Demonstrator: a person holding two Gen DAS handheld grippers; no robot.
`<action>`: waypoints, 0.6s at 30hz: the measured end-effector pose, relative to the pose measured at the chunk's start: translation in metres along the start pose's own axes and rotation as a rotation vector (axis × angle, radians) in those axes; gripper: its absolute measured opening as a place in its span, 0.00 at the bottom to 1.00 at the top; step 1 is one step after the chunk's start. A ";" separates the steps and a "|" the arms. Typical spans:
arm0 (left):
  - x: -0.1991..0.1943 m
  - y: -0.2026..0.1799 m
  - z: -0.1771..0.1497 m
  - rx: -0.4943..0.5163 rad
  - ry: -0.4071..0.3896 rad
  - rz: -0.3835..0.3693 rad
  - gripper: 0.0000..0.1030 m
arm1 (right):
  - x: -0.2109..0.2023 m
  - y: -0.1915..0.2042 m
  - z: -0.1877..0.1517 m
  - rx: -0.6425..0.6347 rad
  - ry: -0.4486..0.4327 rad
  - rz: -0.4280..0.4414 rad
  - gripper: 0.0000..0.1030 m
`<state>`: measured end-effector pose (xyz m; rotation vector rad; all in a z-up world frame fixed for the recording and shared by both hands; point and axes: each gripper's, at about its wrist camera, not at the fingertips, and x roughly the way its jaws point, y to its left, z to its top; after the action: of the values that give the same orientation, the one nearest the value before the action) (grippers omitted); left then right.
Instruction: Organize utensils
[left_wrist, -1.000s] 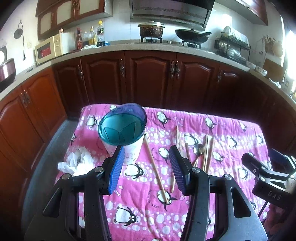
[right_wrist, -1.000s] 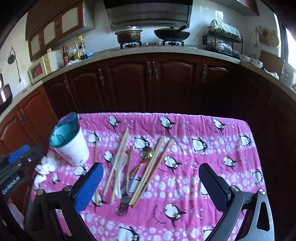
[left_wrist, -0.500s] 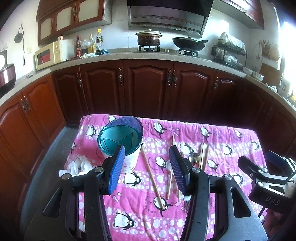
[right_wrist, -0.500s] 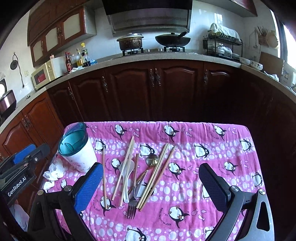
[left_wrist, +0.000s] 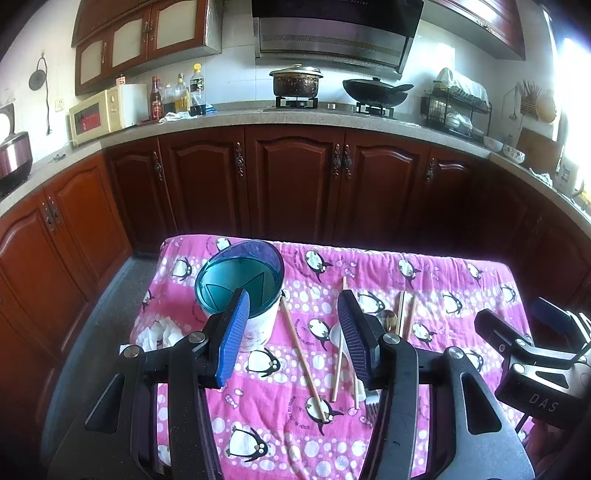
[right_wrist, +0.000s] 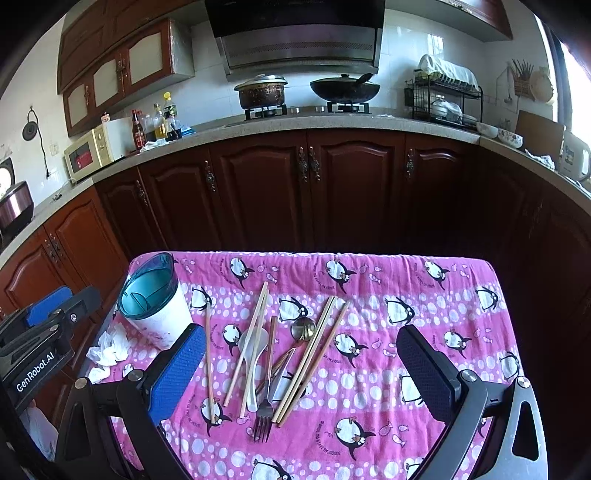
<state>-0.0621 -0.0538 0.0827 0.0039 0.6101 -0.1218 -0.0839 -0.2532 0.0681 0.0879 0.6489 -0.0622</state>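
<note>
You held both the left gripper (left_wrist: 291, 317) and right gripper (right_wrist: 301, 354) wide and empty above the scattered chopsticks (right_wrist: 310, 356) beside the holder (right_wrist: 153, 301).

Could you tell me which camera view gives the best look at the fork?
The right wrist view: the fork lies in full sight among the chopsticks. In the left wrist view only its tines peek out beside the left gripper.

Both tongs (left_wrist: 291, 332) (right_wrist: 301, 362) have drawn back from the table (right_wrist: 424, 280), utensils untouched.
</note>
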 end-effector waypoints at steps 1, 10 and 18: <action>0.000 0.000 0.000 0.000 -0.001 0.001 0.48 | 0.000 0.000 0.000 -0.002 -0.003 0.000 1.00; 0.000 0.002 0.004 -0.008 0.001 -0.003 0.48 | -0.001 0.001 0.001 0.002 -0.009 0.000 1.00; 0.002 0.004 0.001 -0.011 0.010 -0.007 0.48 | 0.004 0.001 0.000 0.005 0.006 -0.004 1.00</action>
<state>-0.0592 -0.0503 0.0827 -0.0083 0.6213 -0.1247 -0.0805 -0.2526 0.0659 0.0913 0.6549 -0.0671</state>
